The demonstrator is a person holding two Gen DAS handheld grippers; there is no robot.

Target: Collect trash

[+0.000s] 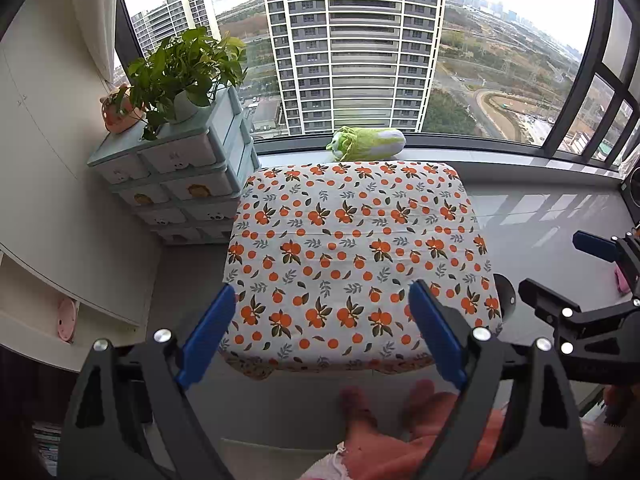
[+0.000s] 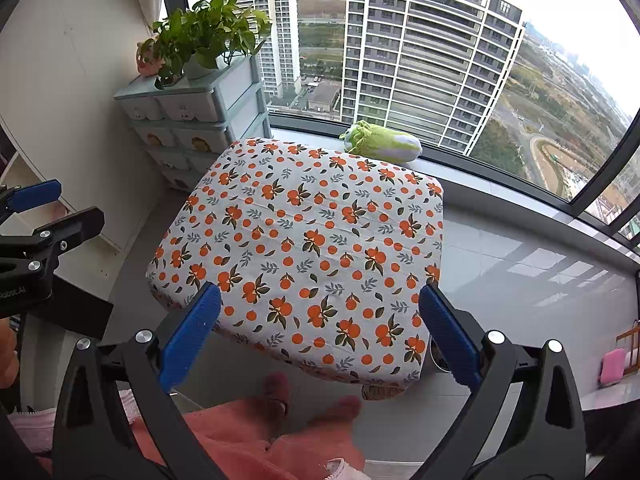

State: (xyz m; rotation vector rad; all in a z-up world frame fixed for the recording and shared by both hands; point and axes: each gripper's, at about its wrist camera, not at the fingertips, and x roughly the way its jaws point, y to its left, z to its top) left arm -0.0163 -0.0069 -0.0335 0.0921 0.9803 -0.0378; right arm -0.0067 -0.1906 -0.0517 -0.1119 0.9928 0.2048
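A small table under a white cloth printed with oranges (image 1: pixel 352 248) (image 2: pixel 304 248) fills the middle of both views. No piece of trash shows in either view. My left gripper (image 1: pixel 322 292) hangs above the table's near edge, its blue pads (image 1: pixel 212 332) wide apart with nothing between them. My right gripper (image 2: pixel 320 292) hovers over the same near edge, open and holding nothing. Each gripper shows in the other's view: the right gripper (image 1: pixel 560 270) at the right edge, the left gripper (image 2: pixel 74 204) at the left edge.
A green cabbage plush (image 1: pixel 366 142) lies on the window sill behind the table. A pale blue drawer unit (image 1: pixel 180 184) with a potted plant (image 1: pixel 188 64) stands at the back left. The person's feet (image 2: pixel 312 408) are below the table edge. A pink object (image 2: pixel 612 366) sits at the right.
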